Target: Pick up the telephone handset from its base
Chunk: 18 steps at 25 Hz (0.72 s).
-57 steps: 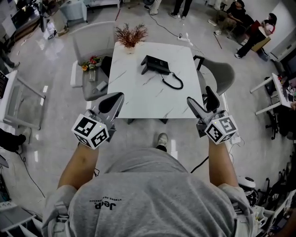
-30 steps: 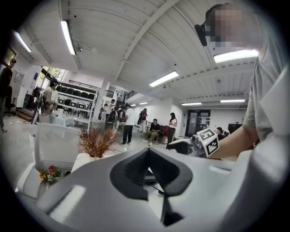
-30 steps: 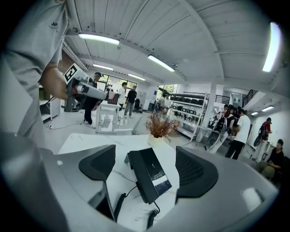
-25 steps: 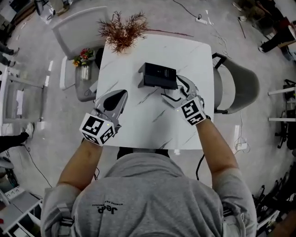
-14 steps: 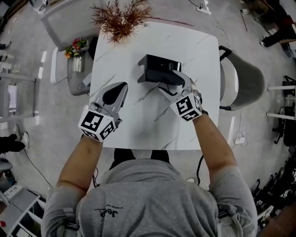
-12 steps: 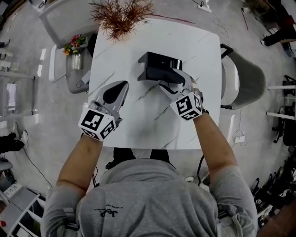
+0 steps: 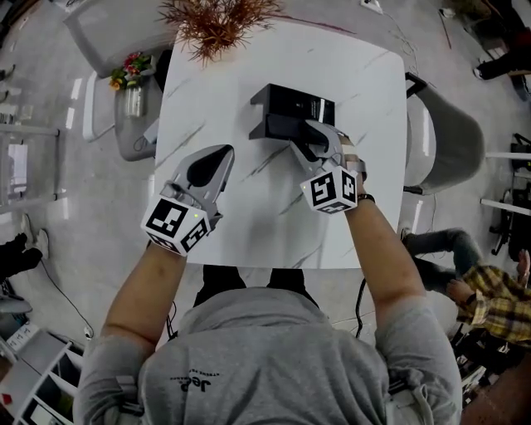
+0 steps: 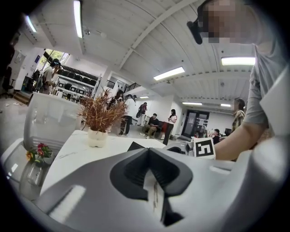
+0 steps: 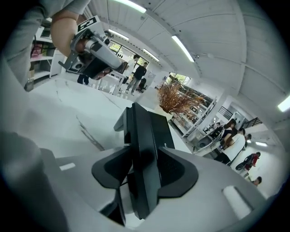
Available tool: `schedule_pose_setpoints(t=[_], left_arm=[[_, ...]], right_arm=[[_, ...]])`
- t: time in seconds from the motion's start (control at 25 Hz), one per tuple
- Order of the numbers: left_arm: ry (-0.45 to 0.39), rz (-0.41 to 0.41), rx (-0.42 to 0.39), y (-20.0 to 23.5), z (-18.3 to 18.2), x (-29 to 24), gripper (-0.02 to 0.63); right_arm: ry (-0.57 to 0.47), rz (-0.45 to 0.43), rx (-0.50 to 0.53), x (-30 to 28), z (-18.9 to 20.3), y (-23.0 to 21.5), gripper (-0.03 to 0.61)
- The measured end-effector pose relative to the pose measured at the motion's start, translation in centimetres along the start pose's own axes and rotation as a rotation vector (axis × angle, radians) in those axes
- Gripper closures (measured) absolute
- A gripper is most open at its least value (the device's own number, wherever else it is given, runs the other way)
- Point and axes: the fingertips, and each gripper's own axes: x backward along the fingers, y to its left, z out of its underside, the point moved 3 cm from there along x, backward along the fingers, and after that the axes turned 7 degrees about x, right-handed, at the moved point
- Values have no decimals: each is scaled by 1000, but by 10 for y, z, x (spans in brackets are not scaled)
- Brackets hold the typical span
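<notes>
White marble tabletop (image 7: 249, 224) spreads under both your tools, and the fingers of your right gripper (image 7: 318, 145) pinch the black handset (image 9: 144, 149), a pad against each side, with its base (image 7: 294, 104) just past the fingertips. Your left gripper (image 7: 217, 158) has its fingers pressed together on nothing, over bare marble well to the left of those fingertips. Farther out beyond both sets of fingers, a dried plant (image 7: 217, 21) stands at the table's far edge, and a grey chair (image 7: 452, 141) sits off to the right.
</notes>
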Motion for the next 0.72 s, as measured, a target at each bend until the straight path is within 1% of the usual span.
schedule_pose_setpoints(t=[0.04,0.16,0.24,0.32,0.48,0.72], left_arm=[[1,0,0,0,1,0,558],[3,4,-3,-2,2,1,558],[5,5,0,-3,3,2,558],[6,3,6,-2,3,3,558],[1,-1,10,-3,0,5,558],[-16,5,-17,-11,-18,9,558]], right_arm=[[11,9,26,-1,0,1,423],[25,15,53,2,-1,1,455],[17,7,47,6,-3,0,495],[6,0,29,11,-5,-3,500],[-13,6,-52,18,-10,-15,502],[-58,20,-137,38,-24,-35,502]])
